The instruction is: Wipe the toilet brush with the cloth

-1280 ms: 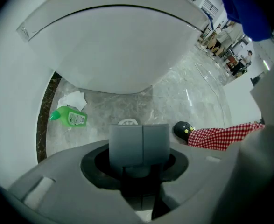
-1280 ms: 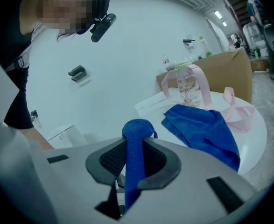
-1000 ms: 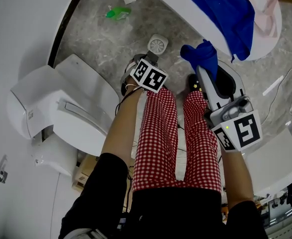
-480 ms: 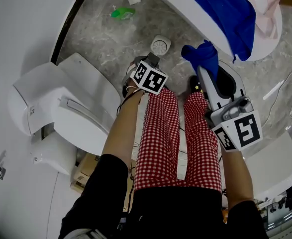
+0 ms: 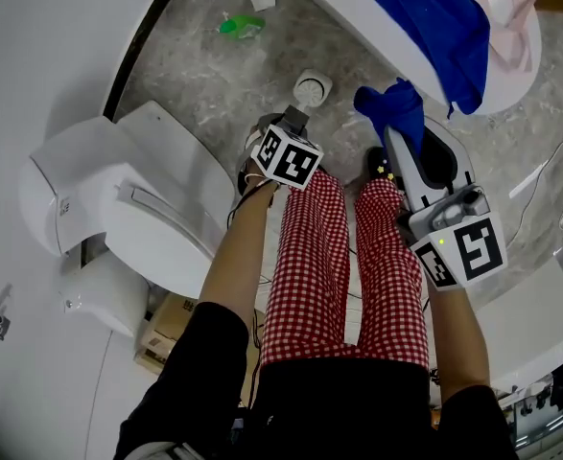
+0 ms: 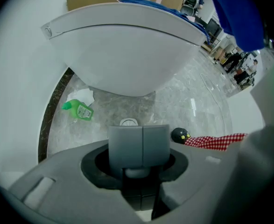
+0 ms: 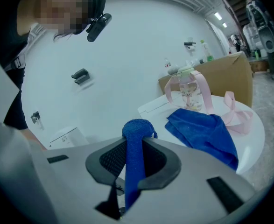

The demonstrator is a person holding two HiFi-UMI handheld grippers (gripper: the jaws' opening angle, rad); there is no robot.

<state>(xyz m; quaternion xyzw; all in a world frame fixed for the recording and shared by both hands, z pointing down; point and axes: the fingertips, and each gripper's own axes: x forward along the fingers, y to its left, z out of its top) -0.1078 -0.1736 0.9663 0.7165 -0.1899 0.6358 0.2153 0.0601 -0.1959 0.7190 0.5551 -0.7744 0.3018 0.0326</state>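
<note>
Blue cloth (image 5: pixel 393 108) is sitting pinched between the pressed-in jaws of the right hand-held gripper (image 7: pixel 135 158), which is keeping its place above the right knee just as it was a second ago. Only the left hand-held gripper (image 5: pixel 293 116) is changing. Pointing straight down, it is creeping upward, away from the round white fitting (image 5: pixel 312 89) on the floor (image 5: pixel 204 75). Its jaws are standing wide yet clamping a grey block with a centre seam, which I am taking for the handle of the toilet brush (image 6: pixel 138 141). Cloth and brush are still staying apart, so no wiping is happening yet. The small lift seems to be bringing the brush up within the cloth's reach.
</note>
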